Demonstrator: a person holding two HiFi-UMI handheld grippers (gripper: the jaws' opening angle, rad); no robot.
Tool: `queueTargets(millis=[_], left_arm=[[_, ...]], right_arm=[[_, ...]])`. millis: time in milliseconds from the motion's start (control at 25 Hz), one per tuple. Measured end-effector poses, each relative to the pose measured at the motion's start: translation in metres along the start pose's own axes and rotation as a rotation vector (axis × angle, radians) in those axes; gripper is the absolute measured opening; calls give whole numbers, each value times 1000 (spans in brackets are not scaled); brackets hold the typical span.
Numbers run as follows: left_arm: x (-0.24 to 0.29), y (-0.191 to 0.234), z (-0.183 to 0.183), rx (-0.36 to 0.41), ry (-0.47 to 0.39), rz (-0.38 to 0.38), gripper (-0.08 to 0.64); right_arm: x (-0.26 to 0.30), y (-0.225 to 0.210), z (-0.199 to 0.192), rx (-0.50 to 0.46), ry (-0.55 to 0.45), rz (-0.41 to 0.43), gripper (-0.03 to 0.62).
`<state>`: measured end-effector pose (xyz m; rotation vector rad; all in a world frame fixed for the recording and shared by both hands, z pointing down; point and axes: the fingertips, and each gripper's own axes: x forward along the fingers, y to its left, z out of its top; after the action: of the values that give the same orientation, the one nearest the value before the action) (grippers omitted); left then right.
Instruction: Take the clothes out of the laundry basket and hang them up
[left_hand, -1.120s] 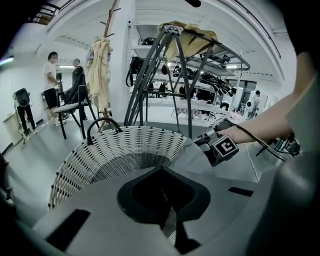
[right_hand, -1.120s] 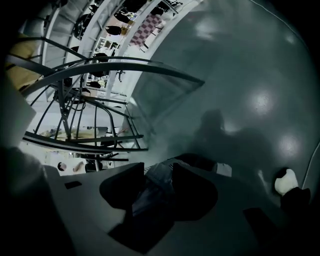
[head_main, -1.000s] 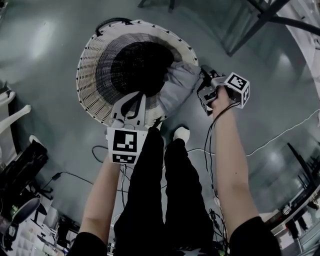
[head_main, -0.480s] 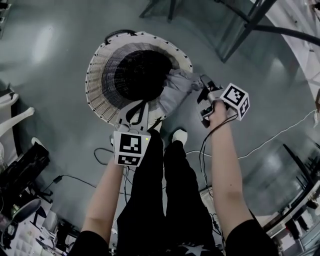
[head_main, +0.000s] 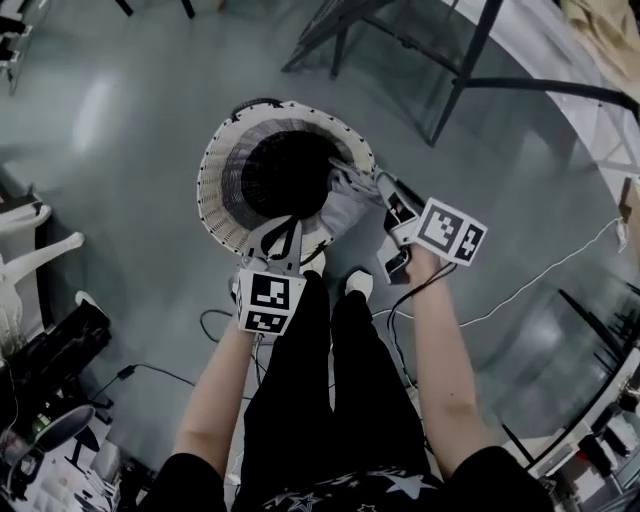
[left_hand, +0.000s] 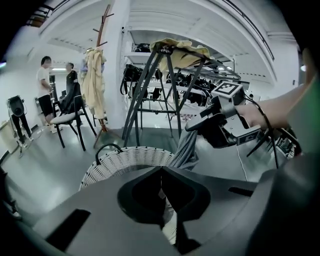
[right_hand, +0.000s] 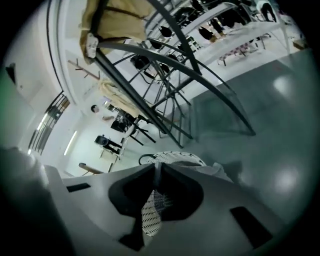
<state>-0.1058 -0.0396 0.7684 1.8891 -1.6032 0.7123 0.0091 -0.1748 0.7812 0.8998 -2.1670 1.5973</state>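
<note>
A round white woven laundry basket (head_main: 222, 200) stands on the grey floor, its inside dark. A grey garment (head_main: 348, 205) hangs over its right rim. My right gripper (head_main: 379, 185) is shut on the garment's upper end. In the left gripper view the grey garment (left_hand: 186, 150) hangs down from the right gripper (left_hand: 193, 127) beside the basket (left_hand: 127, 161). My left gripper (head_main: 284, 224) is shut with nothing in it and hovers over the basket's near rim. The right gripper view shows its jaws together, with grey garment (right_hand: 216, 172) and basket (right_hand: 175, 157) beyond them.
A metal drying rack (head_main: 455, 75) stands past the basket with a beige cloth (head_main: 600, 28) on it. The person's black-trousered legs (head_main: 320, 380) are just behind the basket. Cables (head_main: 540, 280) run over the floor. A coat stand (left_hand: 93, 80), a chair (left_hand: 70, 117) and people (left_hand: 45, 85) are far left.
The right gripper closed on the grey garment and drew it up off the basket's rim. The head view has pulled back, so the basket looks smaller. The left gripper keeps its place.
</note>
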Motion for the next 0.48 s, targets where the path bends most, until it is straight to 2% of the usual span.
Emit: queueTargets(millis=[480], left_arm=[[-39,19,50,33,-8,-24,18]], right_arm=[[-82,122,-2,-326,90,201,31]])
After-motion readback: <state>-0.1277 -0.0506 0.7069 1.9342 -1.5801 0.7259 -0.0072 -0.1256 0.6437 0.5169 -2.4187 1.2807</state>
